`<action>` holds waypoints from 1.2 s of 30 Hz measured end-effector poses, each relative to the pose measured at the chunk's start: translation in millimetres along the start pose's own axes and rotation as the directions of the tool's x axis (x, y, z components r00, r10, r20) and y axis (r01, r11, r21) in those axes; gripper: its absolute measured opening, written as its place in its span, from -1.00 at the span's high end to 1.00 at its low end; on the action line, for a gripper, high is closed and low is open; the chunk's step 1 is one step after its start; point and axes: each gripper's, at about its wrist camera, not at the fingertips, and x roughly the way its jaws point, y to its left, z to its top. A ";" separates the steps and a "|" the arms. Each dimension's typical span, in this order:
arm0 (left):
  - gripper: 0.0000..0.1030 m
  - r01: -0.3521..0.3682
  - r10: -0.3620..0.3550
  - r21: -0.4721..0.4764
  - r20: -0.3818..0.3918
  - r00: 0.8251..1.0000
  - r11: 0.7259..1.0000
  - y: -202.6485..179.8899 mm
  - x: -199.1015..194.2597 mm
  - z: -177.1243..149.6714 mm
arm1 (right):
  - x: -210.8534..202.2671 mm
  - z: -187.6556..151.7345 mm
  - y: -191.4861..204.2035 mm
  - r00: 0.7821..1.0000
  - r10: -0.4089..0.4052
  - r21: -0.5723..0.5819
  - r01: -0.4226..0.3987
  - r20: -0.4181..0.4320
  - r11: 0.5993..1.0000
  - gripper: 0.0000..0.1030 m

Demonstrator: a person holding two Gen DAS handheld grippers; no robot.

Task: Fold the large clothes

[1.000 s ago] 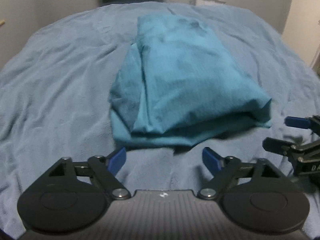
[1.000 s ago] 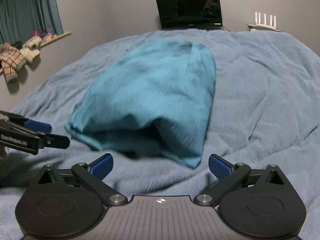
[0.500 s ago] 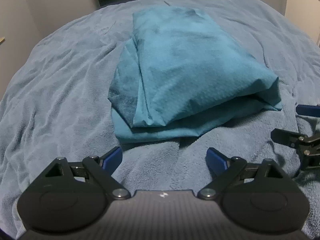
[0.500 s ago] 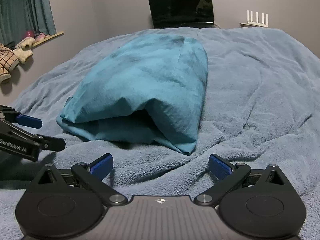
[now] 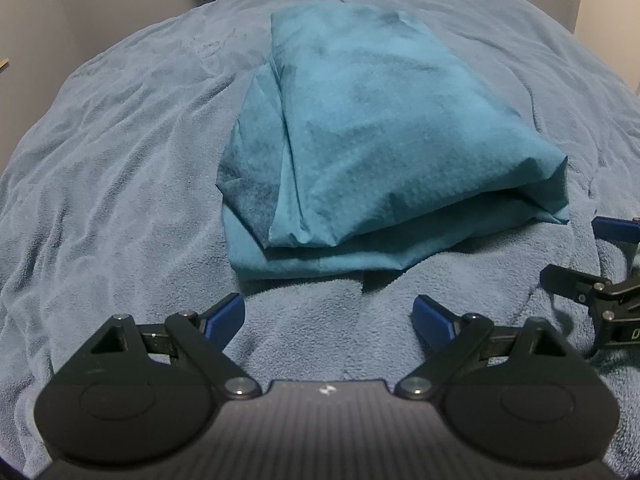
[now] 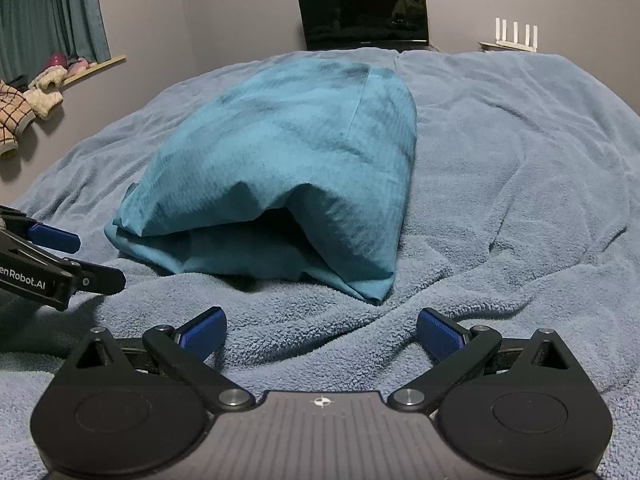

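Left wrist view: blanket (image 5: 120,128) covers the whole bed, and the folded teal garment (image 5: 360,128) lies on it mid-bed as a loose, puffy stack. Compared with a second ago the garment sits higher and a bit larger in both views, and its near edge has settled flatter; the mouth of the fold on the right side still gapes in the right wrist view (image 6: 276,236). Left gripper (image 5: 328,314) is released, jaws wide, nothing between the pads, just short of the garment's near edge. Right gripper (image 6: 322,330) also released, empty, near the garment's right corner, apart from it. Both have let go, so I read the last fold as laid down. Looks mostly done; top layer is skewed against the bottom one, likely needs a press or squaring up. Monitor (image 6: 362,12) on the far wall.
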 end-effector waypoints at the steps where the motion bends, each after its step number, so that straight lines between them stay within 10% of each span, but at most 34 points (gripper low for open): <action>1: -0.78 0.001 -0.001 0.000 -0.001 1.000 1.000 0.1 0.2 0.1 | 0.1 0.1 0.1 1.000 0.000 0.000 0.000 0.000 1.000 -1.00; 36: -0.78 0.011 -0.011 -0.006 -0.008 1.000 1.000 0.3 1.8 -2.8 | 0.8 -0.9 1.7 1.000 -0.003 -0.001 0.003 -0.002 1.000 -1.00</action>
